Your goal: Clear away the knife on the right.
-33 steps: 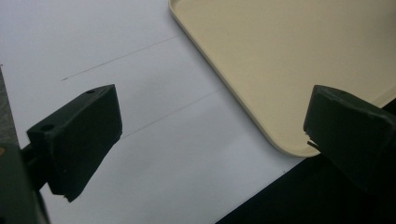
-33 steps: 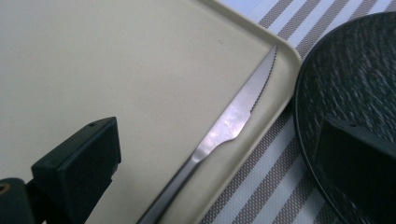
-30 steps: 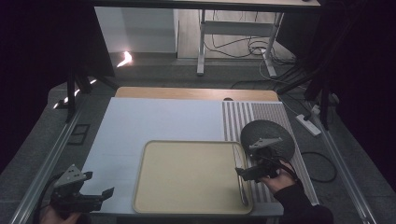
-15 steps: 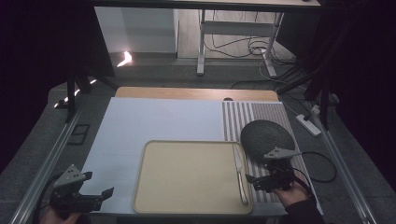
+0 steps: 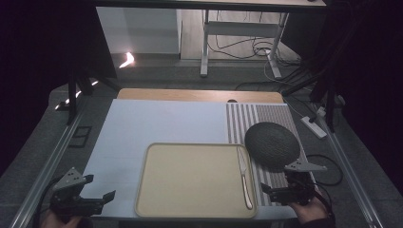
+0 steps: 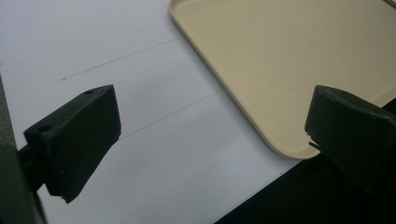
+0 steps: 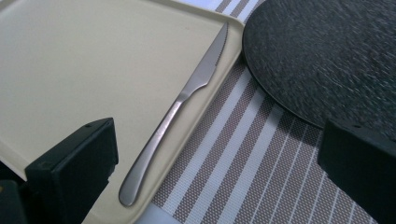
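Since a second ago my right tongs [image 5: 278, 194] have pulled back from the tray's right edge toward the near edge of the counter [image 5: 157, 123], and the knife [image 5: 244, 175] now lies released on the tray [image 5: 190, 175]. My left tongs [image 5: 97, 199] stay where they were, at the near left corner.

From above, I see the knife lying along the tray's right side, just inside the rim, blade pointing away from me and handle toward me. In the right gripper view the knife [image 7: 180, 102] runs on a slant across the beige tray [image 7: 70, 70], its serrated tip close to the tray's far corner and its handle end near the near rim. My right tongs [image 7: 217, 172] stand wide apart with nothing between the jaws; one jaw hangs over the tray's edge, the other over the striped placemat [image 7: 233, 163]. The dark round plate [image 7: 322, 51] sits on that placemat just beside the tray's corner.

In the left gripper view my left tongs [image 6: 210, 144] are also spread wide and empty, above the white mat [image 6: 93, 56], with the tray's near left corner [image 6: 280, 70] showing between the jaws.
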The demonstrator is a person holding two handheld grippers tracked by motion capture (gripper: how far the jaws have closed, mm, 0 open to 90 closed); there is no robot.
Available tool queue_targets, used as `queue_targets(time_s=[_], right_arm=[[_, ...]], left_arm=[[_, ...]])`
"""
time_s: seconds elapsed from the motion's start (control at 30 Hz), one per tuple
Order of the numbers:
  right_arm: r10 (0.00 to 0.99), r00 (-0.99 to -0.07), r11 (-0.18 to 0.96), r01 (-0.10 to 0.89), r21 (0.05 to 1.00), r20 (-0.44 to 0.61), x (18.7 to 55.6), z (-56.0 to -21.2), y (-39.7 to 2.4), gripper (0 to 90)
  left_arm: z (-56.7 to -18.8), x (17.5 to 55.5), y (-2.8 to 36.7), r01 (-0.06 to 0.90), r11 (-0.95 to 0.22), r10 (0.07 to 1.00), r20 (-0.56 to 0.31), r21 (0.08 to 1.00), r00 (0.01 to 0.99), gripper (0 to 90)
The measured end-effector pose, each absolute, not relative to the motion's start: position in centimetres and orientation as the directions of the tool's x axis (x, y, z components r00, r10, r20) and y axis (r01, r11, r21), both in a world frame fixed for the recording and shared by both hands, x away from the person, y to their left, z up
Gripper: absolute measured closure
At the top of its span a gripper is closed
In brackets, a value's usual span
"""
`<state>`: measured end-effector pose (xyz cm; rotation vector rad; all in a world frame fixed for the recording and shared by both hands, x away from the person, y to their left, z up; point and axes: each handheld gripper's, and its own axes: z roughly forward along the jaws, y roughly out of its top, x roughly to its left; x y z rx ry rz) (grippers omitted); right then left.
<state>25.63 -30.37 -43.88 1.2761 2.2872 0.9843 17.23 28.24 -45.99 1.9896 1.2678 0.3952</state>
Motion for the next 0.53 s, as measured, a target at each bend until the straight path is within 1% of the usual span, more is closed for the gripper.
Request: queue_targets(time_s=[0.33,0.53], right_arm=[[0.864,-0.502,0.337,0.606,0.721,0.018,24.4,-43.5,-31.3,0.0],[0.864,-0.504,0.356,0.606,0.711,-0.003,24.0,-43.5,-31.4,0.0]], left_arm=[[-46.0,17.2,28.2,0.652,-0.246,0.877,-0.122,0.717,0.465,3.2],[-46.0,17.3,28.1,0.653,-0.249,0.876,-0.120,0.716,0.466,3.2]])
